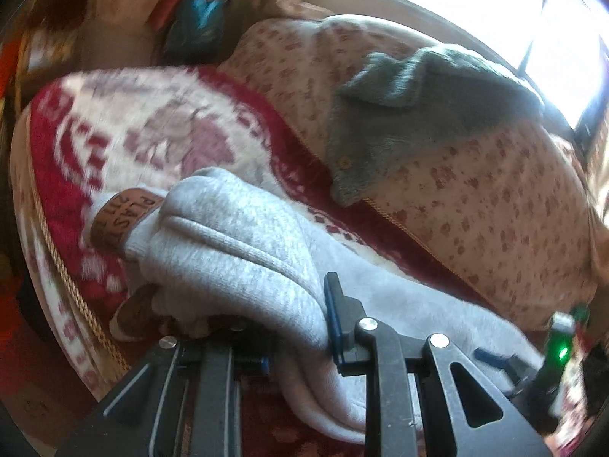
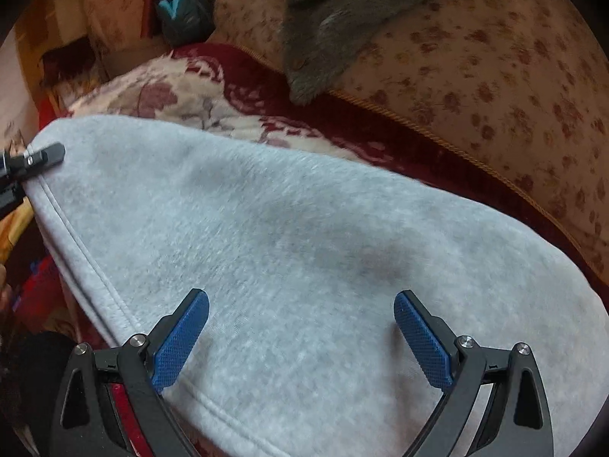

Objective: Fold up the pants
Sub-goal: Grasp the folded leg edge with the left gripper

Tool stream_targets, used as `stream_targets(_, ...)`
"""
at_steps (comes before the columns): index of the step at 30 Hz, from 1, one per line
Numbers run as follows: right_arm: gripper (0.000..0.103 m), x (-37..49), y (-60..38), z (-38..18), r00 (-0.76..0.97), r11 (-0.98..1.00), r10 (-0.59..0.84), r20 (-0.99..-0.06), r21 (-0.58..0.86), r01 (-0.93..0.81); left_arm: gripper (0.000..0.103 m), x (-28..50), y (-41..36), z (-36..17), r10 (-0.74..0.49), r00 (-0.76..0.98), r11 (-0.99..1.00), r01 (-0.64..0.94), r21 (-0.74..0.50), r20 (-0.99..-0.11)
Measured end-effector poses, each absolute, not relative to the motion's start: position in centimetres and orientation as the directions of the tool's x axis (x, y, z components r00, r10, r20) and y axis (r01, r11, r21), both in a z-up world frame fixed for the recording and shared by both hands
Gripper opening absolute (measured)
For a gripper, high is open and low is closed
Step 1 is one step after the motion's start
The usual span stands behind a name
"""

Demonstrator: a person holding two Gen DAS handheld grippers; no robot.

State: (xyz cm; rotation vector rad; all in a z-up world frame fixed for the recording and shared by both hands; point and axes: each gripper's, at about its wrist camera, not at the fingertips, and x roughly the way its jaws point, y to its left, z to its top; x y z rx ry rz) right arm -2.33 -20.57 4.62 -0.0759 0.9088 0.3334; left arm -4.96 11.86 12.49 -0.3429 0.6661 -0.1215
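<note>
Pants [image 2: 289,236], one grey pair, spread mid-frame across the red patterned blanket [image 2: 228,87]. Right gripper [image 2: 300,339] wide open, both fingers above fabric. Left gripper [image 1: 289,327] clamps a bunched fold, lower centre.

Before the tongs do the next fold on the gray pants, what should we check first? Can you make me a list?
1. Left tongs pinching the gray pants: ok, cloth bunched between them.
2. Right tongs ready to grab: ok, wide open over the cloth.
3. Pants lying smooth: ok by the right tongs, not ok by the left, where they bunch.
4. Pants clear of the dark gray garment: ok, it lies apart on the sofa back.
5. Brown patch tucked in: not ok, still sticking out.
6. Legs lined up: cannot tell.
</note>
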Motion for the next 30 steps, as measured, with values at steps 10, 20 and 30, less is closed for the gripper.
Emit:
stream_targets(10,0.1,-3.4,-28.4,8.1,0.64,0.971,0.236,-0.731,0.151,-0.186,0.022,-5.1,9.4,14.7,-0.273,0.783,0.933,0.073,-0.353,-0.559)
stream_targets(20,0.099,-0.6,-42.8,4.0,0.578,0.966,0.146,-0.803,0.241,0.089,0.022,-4.9,12.2,12.7,-0.259,0.762,0.919,0.005,-0.395,-0.593)
stream_targets(30,0.1,-2.3,-42.4,7.0,0.612,0.958,0.153,-0.776,0.269,0.101,0.022,-5.1,10.1,13.7,-0.244,0.773,0.951,0.071,-0.302,-0.586)
